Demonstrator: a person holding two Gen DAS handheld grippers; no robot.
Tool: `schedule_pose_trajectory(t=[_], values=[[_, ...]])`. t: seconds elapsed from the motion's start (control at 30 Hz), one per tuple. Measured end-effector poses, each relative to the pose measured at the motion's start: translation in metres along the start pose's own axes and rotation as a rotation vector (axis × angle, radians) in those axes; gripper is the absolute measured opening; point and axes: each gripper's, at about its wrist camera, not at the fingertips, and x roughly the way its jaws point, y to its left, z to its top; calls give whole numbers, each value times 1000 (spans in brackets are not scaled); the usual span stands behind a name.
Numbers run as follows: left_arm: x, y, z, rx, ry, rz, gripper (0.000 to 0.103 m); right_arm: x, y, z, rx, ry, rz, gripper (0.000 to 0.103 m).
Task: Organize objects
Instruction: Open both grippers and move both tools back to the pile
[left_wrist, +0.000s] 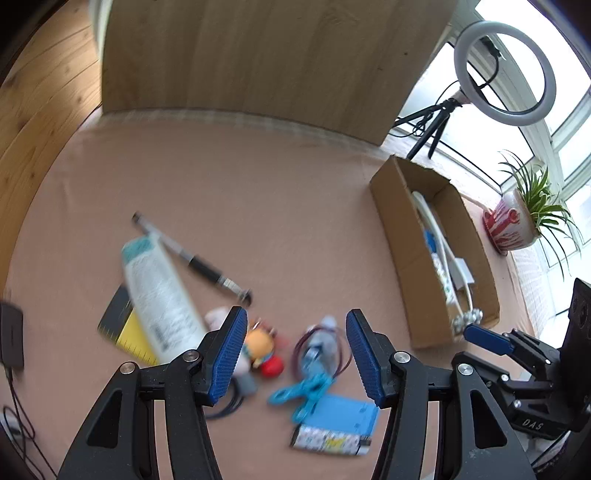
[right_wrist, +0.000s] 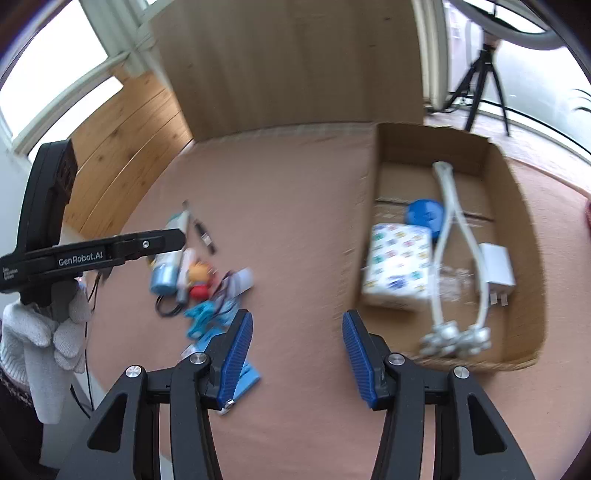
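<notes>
now both tongs are apart and hold nothing: left tongs (left_wrist: 297, 354) hang over the small clutter, right tongs (right_wrist: 297, 356) over the bench (right_wrist: 295, 221) beside the cardboard box (right_wrist: 524, 229).

Black grippers, blue ribbed fingers (left_wrist: 229, 354) (white glove (right_wrist: 70, 321))

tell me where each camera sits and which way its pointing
Left wrist: rides the left gripper, looks down over its open fingers at the clutter on the table, clothespin included; right gripper at right.
Right wrist: rides the right gripper, open, facing table and cardboard box; left gripper and gloved hand at left.
Shared: box, clutter, clothespin.
</notes>
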Motion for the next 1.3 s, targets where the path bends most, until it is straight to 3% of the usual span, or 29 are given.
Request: schedule_pose_trajectory(t=[0.37, 0.67, 0.87, 0.97, 1.13, 1.3], values=[[-7, 34, -61, -96, 39, -19, 59, 54, 40, -39, -1, 196, 135, 36], [-10, 38, -75, -105, 41, -37, 59, 66, 58, -52, -26, 242, 152, 35], [-8, 31, -73, -61, 44, -41, 58, 62, 50, -43, 32, 198, 134, 35], [-3, 22, -72, -7, 48, -30, 58, 56, 32, -28, 124, 136, 107, 35], [10, -1, -69, 114, 63, -26, 58, 60, 13, -9, 211, 112, 121, 35], [24, -20, -64, 172, 82, -34, 46, 72, 12, 6, 244, 113, 142, 35]])
